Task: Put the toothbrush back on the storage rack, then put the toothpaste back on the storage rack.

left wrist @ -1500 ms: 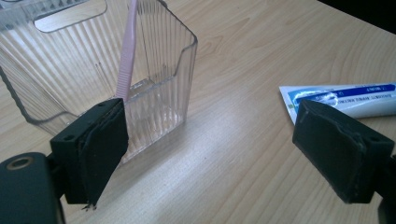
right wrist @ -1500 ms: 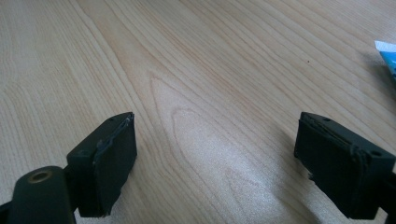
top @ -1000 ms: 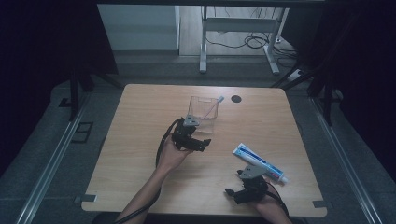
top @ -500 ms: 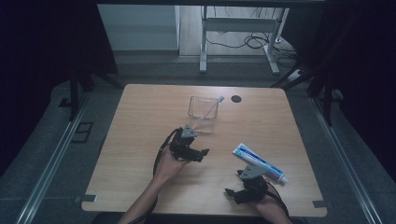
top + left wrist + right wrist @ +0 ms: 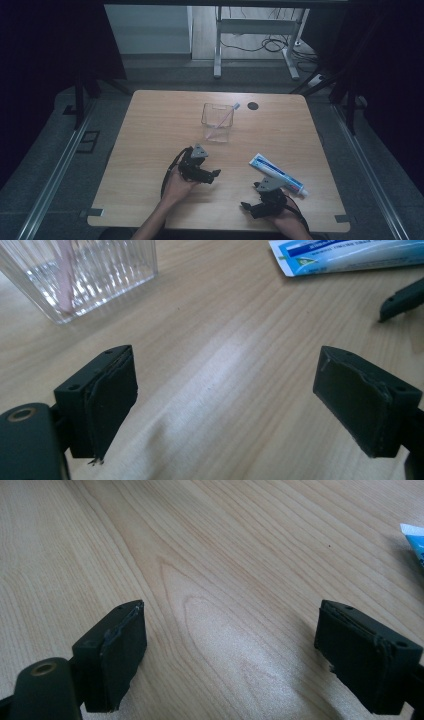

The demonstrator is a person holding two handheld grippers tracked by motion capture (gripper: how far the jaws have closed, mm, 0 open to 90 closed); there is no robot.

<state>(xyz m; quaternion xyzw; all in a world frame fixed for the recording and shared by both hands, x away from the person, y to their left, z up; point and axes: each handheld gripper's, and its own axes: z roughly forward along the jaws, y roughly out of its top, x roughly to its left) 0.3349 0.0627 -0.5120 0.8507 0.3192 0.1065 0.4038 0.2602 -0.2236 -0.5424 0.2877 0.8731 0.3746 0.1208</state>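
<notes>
Altogether, counted from largest to smallest:

Table: one wooden table [image 5: 150, 130], pale grain, carrying everything below.

Grippers: two. The left gripper [image 5: 216, 173] lay near the middle of the near half, held in the person's left hand [image 5: 177, 186]; in the left gripper view its jaws stood wide apart with bare wood between them, clamped on nothing. The right gripper [image 5: 244, 205] sat close to the near edge, held in the right hand [image 5: 287, 217]; in the right gripper view its jaws were likewise spread wide over bare wood.

Toothpaste: one blue-and-white toothpaste tube [image 5: 278, 174], lying flat on the table just beyond the right gripper and to the right of the left one, untouched by either.

Cup: one clear ribbed cup [image 5: 218, 122], upright, farther back than the left gripper and apart from it.

Toothbrush: one toothbrush [image 5: 227, 116] with a pinkish handle, standing tilted inside the cup, its head leaning over the rim.

Disc: one small dark round disc [image 5: 253, 106] on the tabletop, just right of the cup.
</notes>
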